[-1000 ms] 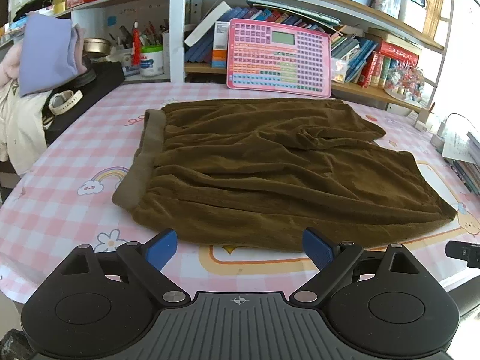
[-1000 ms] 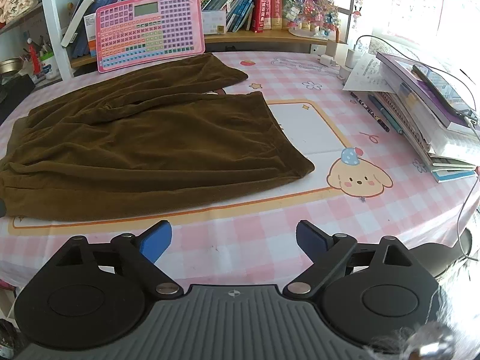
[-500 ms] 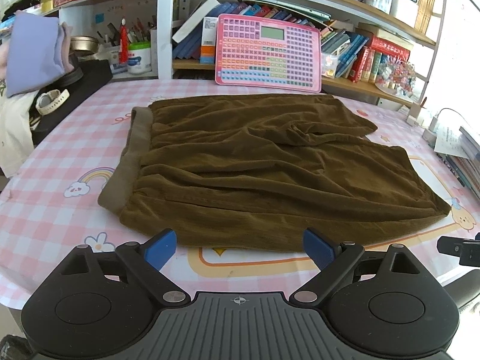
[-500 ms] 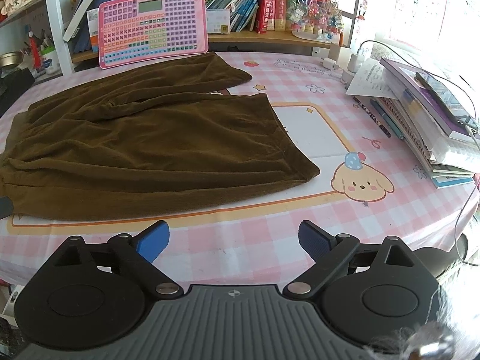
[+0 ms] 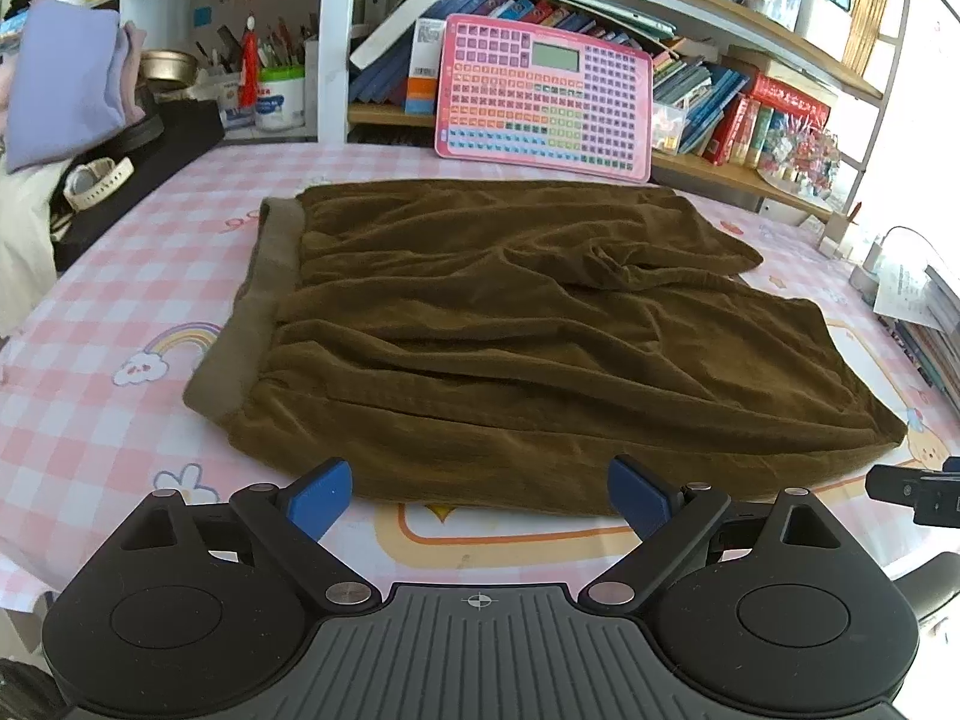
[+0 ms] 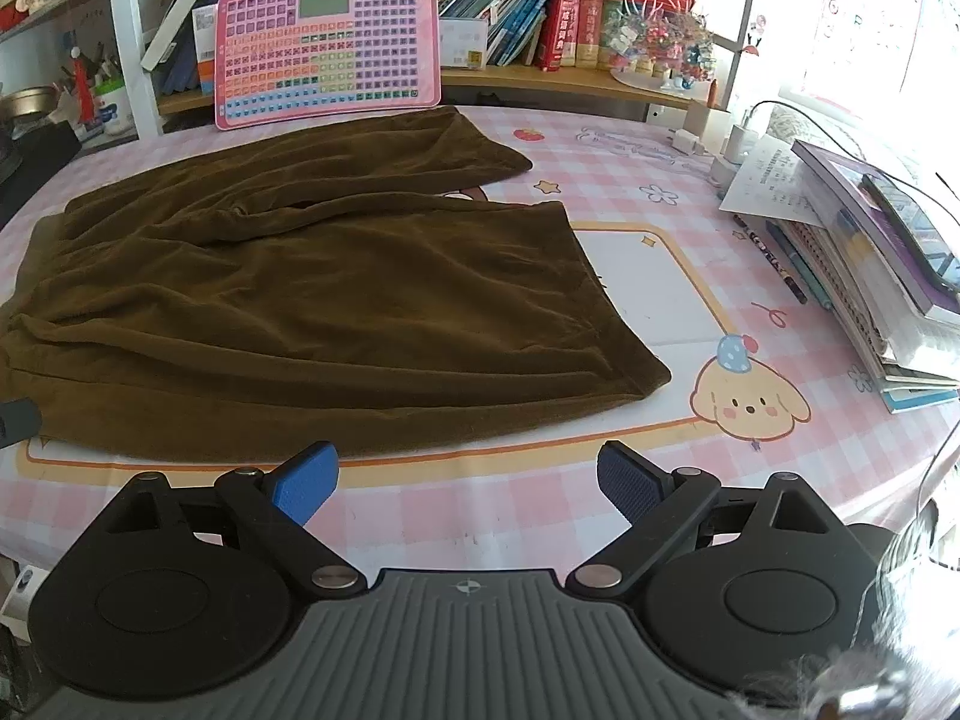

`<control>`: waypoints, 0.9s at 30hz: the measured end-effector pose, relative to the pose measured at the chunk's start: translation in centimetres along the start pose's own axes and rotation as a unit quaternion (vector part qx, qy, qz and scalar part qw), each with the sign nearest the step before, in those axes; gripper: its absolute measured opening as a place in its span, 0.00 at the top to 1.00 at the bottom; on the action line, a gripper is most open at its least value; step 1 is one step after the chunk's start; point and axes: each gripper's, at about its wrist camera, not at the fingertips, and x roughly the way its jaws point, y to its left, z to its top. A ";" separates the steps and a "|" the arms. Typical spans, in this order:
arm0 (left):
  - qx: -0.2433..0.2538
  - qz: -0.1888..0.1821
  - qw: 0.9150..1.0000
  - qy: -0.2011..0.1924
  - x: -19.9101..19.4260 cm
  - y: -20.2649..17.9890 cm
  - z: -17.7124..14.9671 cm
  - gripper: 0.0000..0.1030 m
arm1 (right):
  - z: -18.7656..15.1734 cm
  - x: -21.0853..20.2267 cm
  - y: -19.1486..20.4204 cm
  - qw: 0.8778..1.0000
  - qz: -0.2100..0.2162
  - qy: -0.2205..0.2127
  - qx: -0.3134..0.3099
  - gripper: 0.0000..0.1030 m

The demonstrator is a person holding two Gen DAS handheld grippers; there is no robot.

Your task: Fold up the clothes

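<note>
Brown corduroy shorts (image 5: 510, 324) lie spread flat on the pink checked tablecloth (image 5: 102, 324), waistband (image 5: 252, 312) to the left, leg hems to the right (image 6: 600, 312). My left gripper (image 5: 478, 495) hovers open at the near edge of the shorts, close to the waist side, with nothing between its blue pads (image 5: 317, 495). My right gripper (image 6: 466, 483) is open too, a little short of the near leg's hem (image 6: 336, 312). Part of the right gripper (image 5: 918, 489) shows at the right edge of the left wrist view.
A pink keyboard toy (image 5: 543, 90) leans on bookshelves behind the table. Stacked books (image 6: 888, 276), papers and chargers (image 6: 726, 138) fill the right side. Folded lilac clothes (image 5: 66, 78), a watch (image 5: 96, 177) and dark items sit at far left.
Both grippers have drifted slightly, the views shifting a little across the table. The shorts lie as before and both grippers stay open.
</note>
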 end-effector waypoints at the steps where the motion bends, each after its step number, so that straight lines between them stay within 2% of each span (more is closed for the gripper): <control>1: 0.001 -0.001 1.000 0.001 0.1 -0.1 0.1 0.09 | 0.1 0.1 0.0 1.000 0.000 0.001 -0.001 0.09; 8: -0.001 0.000 1.000 0.003 1.1 -0.6 1.1 0.08 | 1.5 1.2 -0.4 1.000 0.015 -0.004 -0.010 0.09; 15: -0.007 0.013 1.000 0.001 2.8 -0.6 3.9 0.08 | 5.2 3.9 -1.9 0.998 0.065 0.005 -0.022 0.09; 21: -0.010 0.011 1.000 -0.023 4.5 0.7 7.9 0.09 | 11.5 7.6 -3.5 0.989 0.125 -0.012 -0.084 0.09; 27: 0.019 0.037 0.998 -0.054 7.0 2.4 13.0 0.09 | 20.6 13.1 -5.5 0.968 0.180 -0.047 -0.166 0.09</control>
